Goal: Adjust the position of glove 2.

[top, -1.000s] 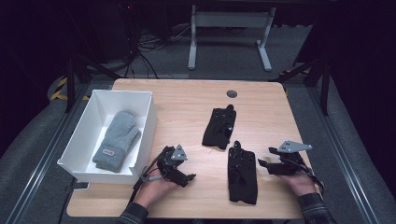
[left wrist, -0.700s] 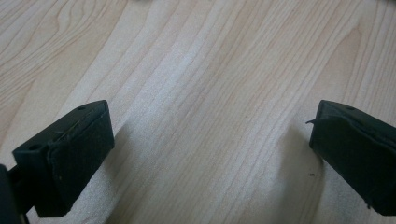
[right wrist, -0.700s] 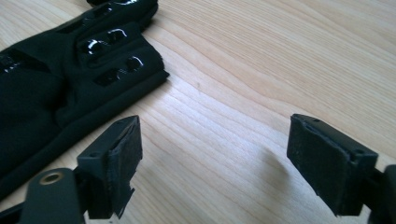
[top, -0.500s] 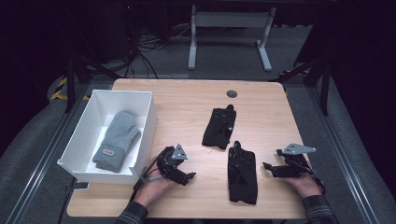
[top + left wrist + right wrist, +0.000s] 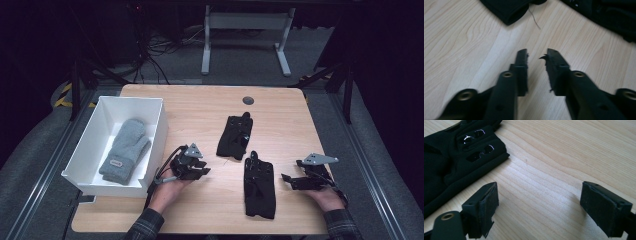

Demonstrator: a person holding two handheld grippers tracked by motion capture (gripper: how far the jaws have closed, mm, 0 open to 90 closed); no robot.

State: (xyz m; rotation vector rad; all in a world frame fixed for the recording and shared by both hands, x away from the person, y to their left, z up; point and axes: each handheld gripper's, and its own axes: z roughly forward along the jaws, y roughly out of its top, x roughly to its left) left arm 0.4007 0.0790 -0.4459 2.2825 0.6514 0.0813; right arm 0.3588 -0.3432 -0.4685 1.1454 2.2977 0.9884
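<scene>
Table [image 5: 200, 107] holds two black gloves [image 5: 235, 136], one grey mitten [image 5: 125, 150].

black gripper [image 5: 200, 170] bodies, grey three-cornered plates, plaid sleeves [image 5: 145, 226]

A white box [image 5: 155, 131] holding a grey mitten [image 5: 125, 150] sits at the wooden table's [image 5: 200, 107] left edge.
</scene>
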